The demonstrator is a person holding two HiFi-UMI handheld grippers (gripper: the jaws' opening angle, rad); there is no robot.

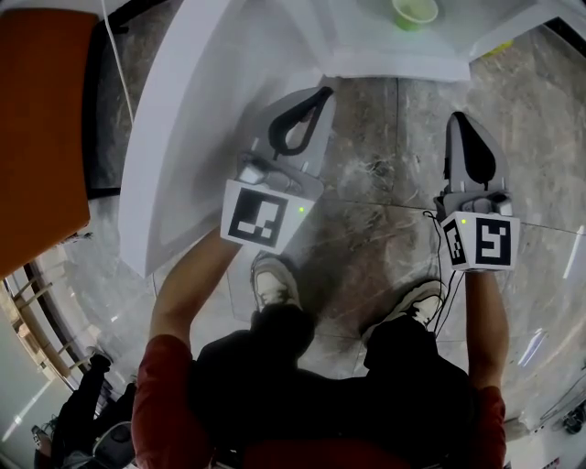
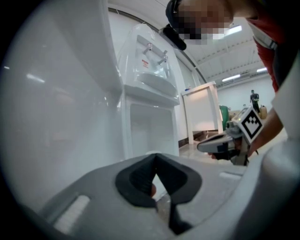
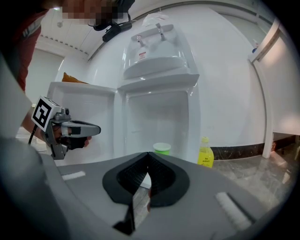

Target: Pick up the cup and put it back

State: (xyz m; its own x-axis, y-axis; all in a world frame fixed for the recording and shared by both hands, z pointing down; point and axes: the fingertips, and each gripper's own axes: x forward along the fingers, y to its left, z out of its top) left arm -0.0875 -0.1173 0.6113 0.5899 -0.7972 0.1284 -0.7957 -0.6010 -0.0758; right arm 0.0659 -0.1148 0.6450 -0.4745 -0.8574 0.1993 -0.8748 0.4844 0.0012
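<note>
Your two shoes [image 1: 273, 284] stand on the marble floor [image 1: 366, 229], with both grippers held low in front of you. The left gripper [image 1: 322, 93] has its jaws closed tip to tip with nothing between them. The right gripper [image 1: 461, 124] is the same, jaws together and empty. Both point at the white unit ahead and are well apart from it.

Beyond them the task's thing, a small green cup [image 1: 415, 12], stands upright in the open lower compartment of a white water dispenser [image 3: 159, 61]. It sits near the front edge, and the compartment's door [image 1: 183, 137] is swung out to your left. A yellow bottle [image 3: 205, 153] stands on the floor just beside the dispenser's right side, outside the compartment and clear of the cup.

The cup looks like thin plastic, so expect it to be light, smooth-sided and easy to knock over. Its wall will likely give if you squeeze hard. Whether it holds anything cannot be told from here. The best hold is probably across the body just under the rim, one jaw on each side, closing gently and lifting straight up. The right gripper faces it more squarely. Its jaws must part wider than the cup before you move in. The compartment walls leave little room to either side, so come in level from the front.
</note>
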